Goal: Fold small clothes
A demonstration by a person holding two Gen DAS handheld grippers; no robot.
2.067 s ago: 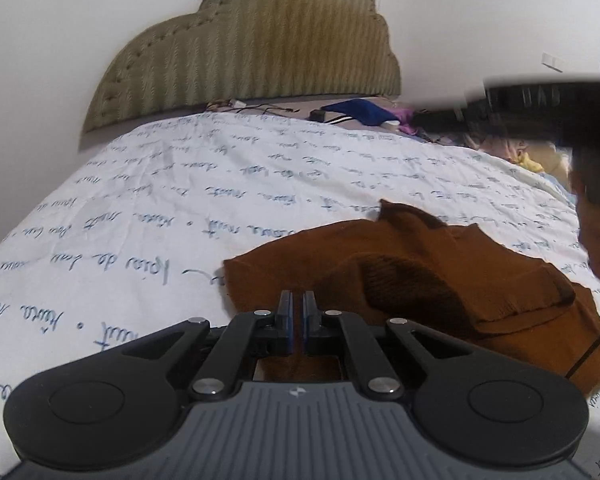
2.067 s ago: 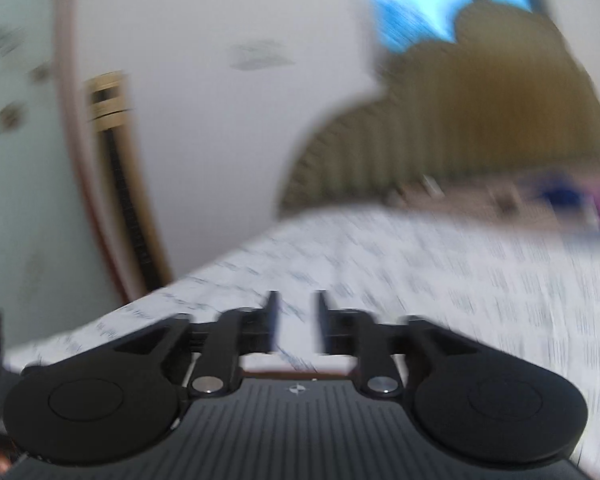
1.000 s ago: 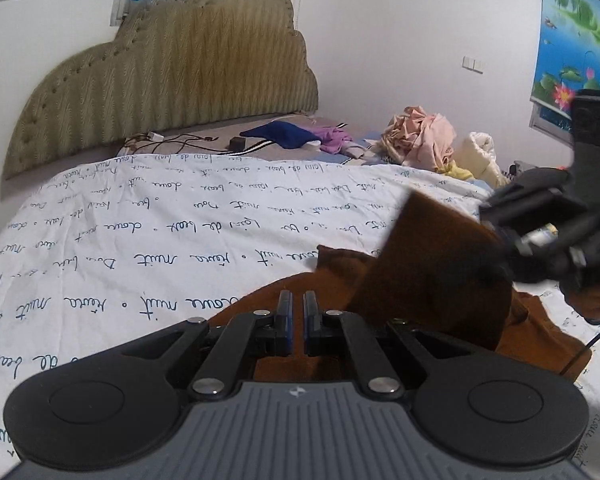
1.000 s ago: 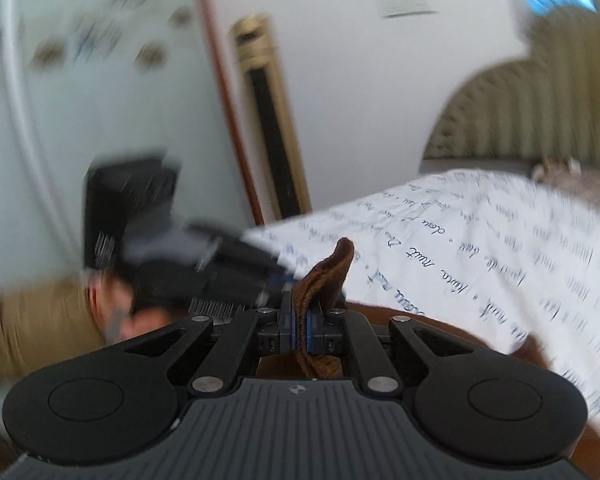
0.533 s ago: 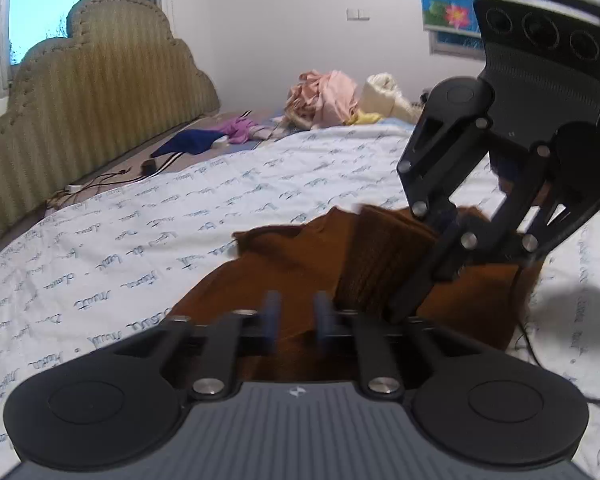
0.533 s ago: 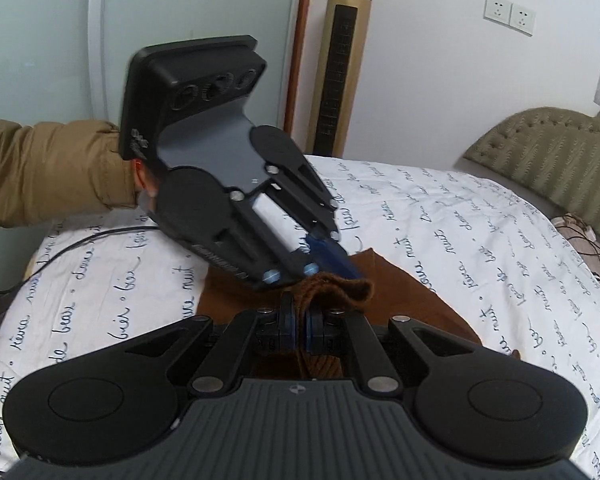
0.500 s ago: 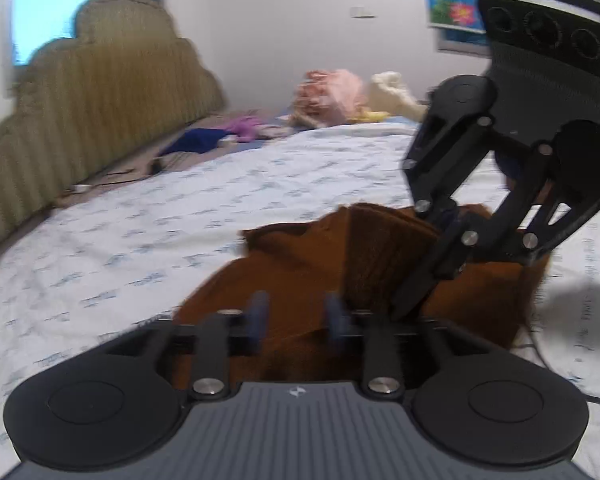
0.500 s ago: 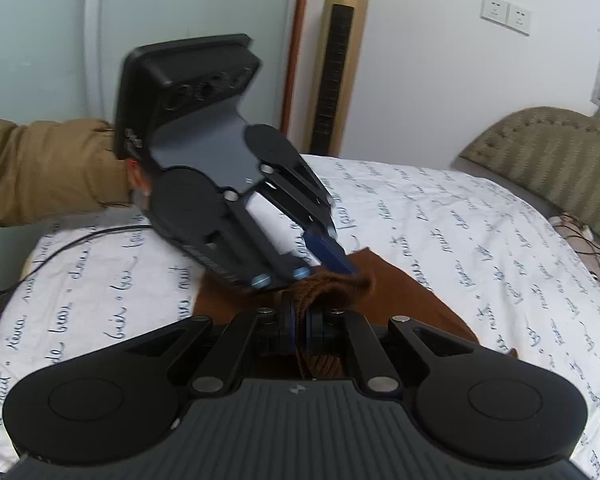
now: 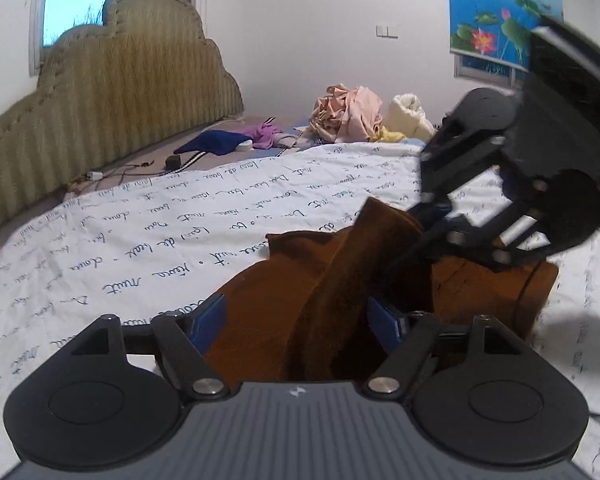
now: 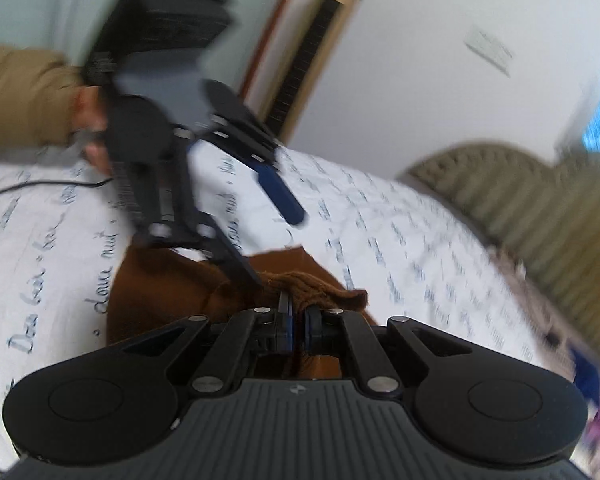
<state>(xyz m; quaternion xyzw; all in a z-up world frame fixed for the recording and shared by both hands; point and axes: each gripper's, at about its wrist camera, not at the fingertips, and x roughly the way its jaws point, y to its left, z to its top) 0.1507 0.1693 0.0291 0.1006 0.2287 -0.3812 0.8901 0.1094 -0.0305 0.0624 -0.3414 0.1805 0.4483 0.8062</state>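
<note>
Left gripper fingers now spread; right gripper pinches brown garment.

Brown knit garment lies rumpled on the bed, one fold lifted.

The left hand-held gripper stands wide open around a raised fold of the brown garment on the bed.

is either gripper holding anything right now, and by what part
The right gripper is shut on a raised fold at the edge of the brown garment. The left gripper is open around the cloth and grips nothing.
</note>
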